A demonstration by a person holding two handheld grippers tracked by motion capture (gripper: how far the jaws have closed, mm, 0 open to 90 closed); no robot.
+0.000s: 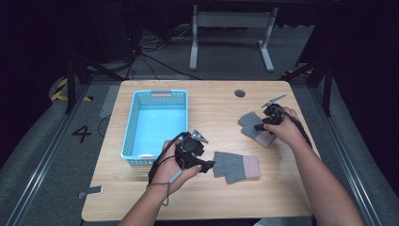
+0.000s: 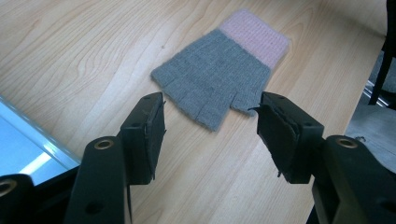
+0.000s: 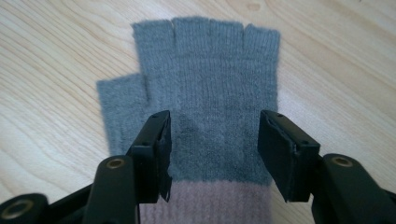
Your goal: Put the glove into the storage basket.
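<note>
we see a dark room, grey carpet floor (image 1: 42, 155) with a painted 4 (image 1: 82, 133), black cables (image 1: 155, 56), and grey desk legs (image 1: 230, 35) behind the wooden table (image 1: 211, 103)

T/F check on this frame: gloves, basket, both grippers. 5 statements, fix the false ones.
1. Two fingerless gloves lie on the table. True: one by the left gripper, the other under the right gripper.
2. The blue basket holds a glove. False: both gloves are on the wood.
3. The left gripper is clamped on a glove. False: its jaws stand open, short of the glove.
4. The right gripper's jaws are open over the grey part of its glove. True.
5. The gloves' cuffs are green. False: pink.
</note>
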